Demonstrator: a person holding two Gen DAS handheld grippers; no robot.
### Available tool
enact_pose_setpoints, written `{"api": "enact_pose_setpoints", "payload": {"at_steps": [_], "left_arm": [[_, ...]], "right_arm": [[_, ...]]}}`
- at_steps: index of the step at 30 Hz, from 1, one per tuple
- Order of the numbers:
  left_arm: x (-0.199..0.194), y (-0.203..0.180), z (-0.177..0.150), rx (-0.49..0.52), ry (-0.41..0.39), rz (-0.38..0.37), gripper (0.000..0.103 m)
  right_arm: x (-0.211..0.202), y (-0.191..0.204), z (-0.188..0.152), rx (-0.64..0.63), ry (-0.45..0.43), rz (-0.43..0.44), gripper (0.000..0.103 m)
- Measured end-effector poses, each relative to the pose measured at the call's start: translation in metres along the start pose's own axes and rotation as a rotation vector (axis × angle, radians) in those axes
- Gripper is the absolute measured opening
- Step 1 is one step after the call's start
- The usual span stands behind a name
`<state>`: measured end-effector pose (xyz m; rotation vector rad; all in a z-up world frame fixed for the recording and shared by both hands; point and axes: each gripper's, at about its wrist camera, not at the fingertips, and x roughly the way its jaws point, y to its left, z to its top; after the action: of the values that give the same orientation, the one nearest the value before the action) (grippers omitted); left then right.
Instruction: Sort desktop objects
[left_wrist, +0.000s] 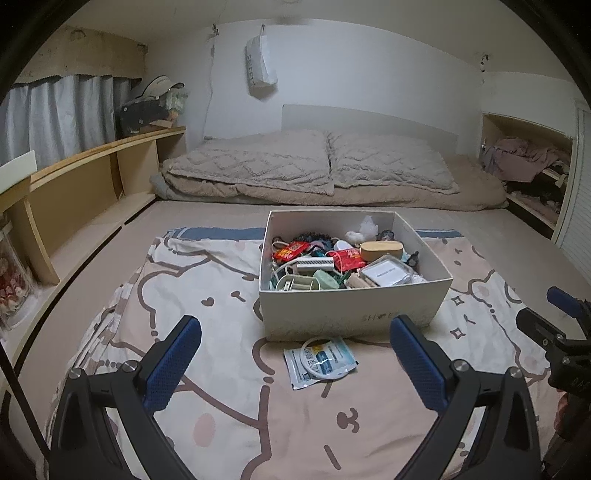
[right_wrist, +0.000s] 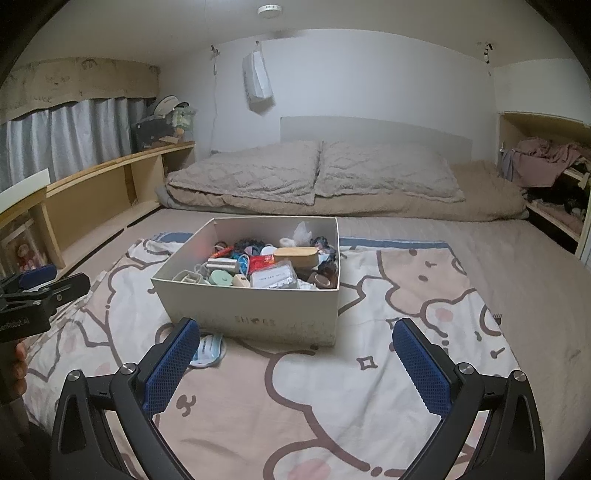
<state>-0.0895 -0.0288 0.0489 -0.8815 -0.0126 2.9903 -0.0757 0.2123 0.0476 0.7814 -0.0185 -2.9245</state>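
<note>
**Both grippers spread wide over the bed, the full box just ahead**

Nearest of all are the two pairs of blue-padded jaws. The left gripper (left_wrist: 295, 363) has its jaws released, spread wide and grasping nothing; between them, a little ahead, a sealed packet (left_wrist: 319, 362) with a white ring on it lies flat on the cartoon-print blanket (left_wrist: 229, 417). The right gripper (right_wrist: 297, 363) is released too, its jaws wide apart and empty above the blanket. In the right wrist view the same packet (right_wrist: 208, 352) peeks out just beyond the left-hand jaw, partly hidden by it.

Straight ahead of both pairs of jaws stands the white cardboard box (left_wrist: 347, 310), open-topped, resting on the blanket, the packet just in front of its near wall. It is heaped with small things: red packets (left_wrist: 349, 258), a wooden-lidded case (left_wrist: 380, 250), a clear plastic case (left_wrist: 386, 274), a mint-green round item (left_wrist: 325, 280) and a white ribbed bar (left_wrist: 314, 263), all jumbled and touching.

Off to the right of the left jaws, the other gripper shows at the frame's edge. Beyond the box, two quilted pillows (left_wrist: 306, 166) lie side by side against the headboard. Well to the left of the jaws runs a wooden shelf (left_wrist: 99, 173) under grey curtains (left_wrist: 59, 114); to the far right, an alcove holds crumpled clothes (left_wrist: 517, 158). A white bag (left_wrist: 260, 66) hangs on the wall.
</note>
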Motion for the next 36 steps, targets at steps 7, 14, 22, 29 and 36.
{"api": "enact_pose_setpoints", "payload": {"at_steps": [7,14,22,29,36], "left_arm": [[0.011,0.004,-0.01,0.0,0.027,-0.003,0.103],[0.029,0.011,-0.024,-0.01,0.073,0.008,0.103],[0.054,0.024,-0.048,-0.028,0.151,0.033,0.103],[0.079,0.032,-0.066,-0.031,0.208,0.059,0.103],[0.102,0.043,-0.083,-0.056,0.258,0.08,0.103]], "right_arm": [[0.013,0.005,-0.006,0.0,0.035,0.009,0.103],[0.029,0.008,-0.018,0.008,0.088,0.023,0.103],[0.054,0.016,-0.033,0.019,0.17,0.041,0.103],[0.075,0.02,-0.045,0.037,0.233,0.052,0.103],[0.102,0.029,-0.058,0.06,0.301,0.047,0.103]]}}
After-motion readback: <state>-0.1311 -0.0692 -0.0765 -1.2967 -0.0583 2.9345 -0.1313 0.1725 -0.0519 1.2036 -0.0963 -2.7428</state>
